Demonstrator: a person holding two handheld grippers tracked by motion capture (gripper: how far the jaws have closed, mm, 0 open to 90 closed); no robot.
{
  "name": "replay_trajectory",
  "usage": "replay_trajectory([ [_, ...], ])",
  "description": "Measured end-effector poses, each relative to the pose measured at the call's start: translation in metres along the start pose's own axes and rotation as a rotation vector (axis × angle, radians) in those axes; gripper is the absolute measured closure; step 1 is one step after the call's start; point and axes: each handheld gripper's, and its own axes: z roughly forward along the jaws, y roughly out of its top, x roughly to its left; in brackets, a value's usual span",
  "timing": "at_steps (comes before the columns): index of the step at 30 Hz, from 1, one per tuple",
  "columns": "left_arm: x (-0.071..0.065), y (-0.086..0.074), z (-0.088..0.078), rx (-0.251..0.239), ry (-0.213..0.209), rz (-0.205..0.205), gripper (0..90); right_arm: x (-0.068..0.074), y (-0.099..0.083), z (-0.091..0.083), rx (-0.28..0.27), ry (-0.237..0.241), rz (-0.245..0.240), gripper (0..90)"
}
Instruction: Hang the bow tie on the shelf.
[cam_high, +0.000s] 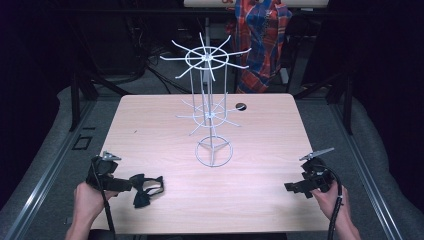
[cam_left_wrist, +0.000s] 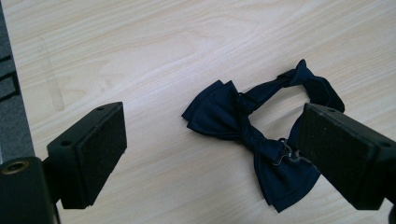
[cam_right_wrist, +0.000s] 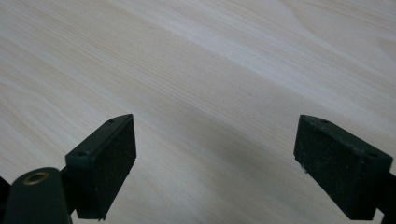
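Note:
A dark navy bow tie (cam_high: 146, 189) lies flat on the wooden table (cam_high: 165, 125) near its front left edge. My left gripper (cam_high: 126, 186) is just left of it, open, jaws wide. In the left gripper view the bow tie (cam_left_wrist: 254, 135) lies between and beyond the jaws, its strap looping toward the right jaw, and the pads are off it. At the front right of the table my right gripper (cam_high: 295, 189) is open with bare wood between its jaws. My right gripper (cam_right_wrist: 215, 168) holds nothing.
A white wire display rack (cam_high: 212, 95) with two tiers of radiating hooks stands on a ring base at the table's middle. A small dark hole (cam_high: 241, 106) sits behind it. A plaid cloth (cam_high: 260, 35) hangs beyond the far edge.

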Motion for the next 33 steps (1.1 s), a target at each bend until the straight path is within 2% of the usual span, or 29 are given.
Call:
replay_trajectory([
  [8,-0.001,0.004,0.004,-0.005,-0.005,0.010,6.6,0.000,0.000,-0.001,0.000,0.001,0.003,11.3],
  [11,-0.003,0.005,0.006,-0.004,-0.025,0.008,6.3,0.001,0.000,0.000,0.001,-0.002,0.005,11.2],
  [15,-0.008,0.013,0.012,0.006,-0.036,0.039,6.4,0.000,-0.001,-0.001,0.001,0.002,0.004,10.8],
  [21,-0.015,0.021,0.022,0.018,-0.051,0.062,6.7,0.001,0.000,-0.001,0.003,0.002,-0.002,10.9],
  [29,-0.017,0.027,0.035,0.062,-0.063,0.081,6.6,0.001,0.000,0.000,0.004,0.005,0.004,11.2],
  [33,-0.018,0.029,0.044,0.103,-0.079,0.112,10.2,0.001,0.000,0.000,0.004,0.004,0.002,11.3],
])
